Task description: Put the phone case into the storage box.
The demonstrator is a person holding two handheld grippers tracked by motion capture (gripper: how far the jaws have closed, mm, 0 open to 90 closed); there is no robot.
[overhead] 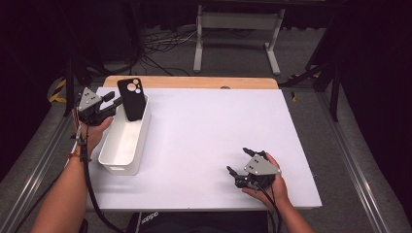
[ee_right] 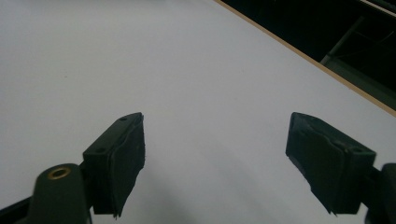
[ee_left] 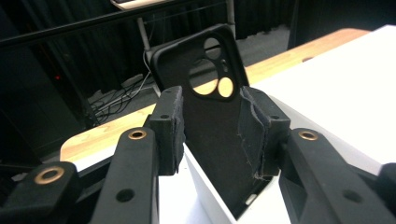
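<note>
At the table's left edge, the left gripper (overhead: 115,101) clamps a black phone case (overhead: 132,98) by its long sides, pads (ee_left: 170,126) pressing both edges. The case stands nearly upright over the far end of a white oblong bin (overhead: 124,141), its lower end hidden behind the bin's wall in the high view. In the left gripper view the case's matte inner face shows, round camera cutouts near the top; its bottom corner is cut off by the jaws. The bin is smooth plastic with rounded corners. The white tabletop (overhead: 209,141) has a pale wooden strip along the far edge. At right, the right gripper (overhead: 239,161) rests low with jaws spread wide, holding nothing; its foam pads (ee_right: 128,158) look frayed.
</note>
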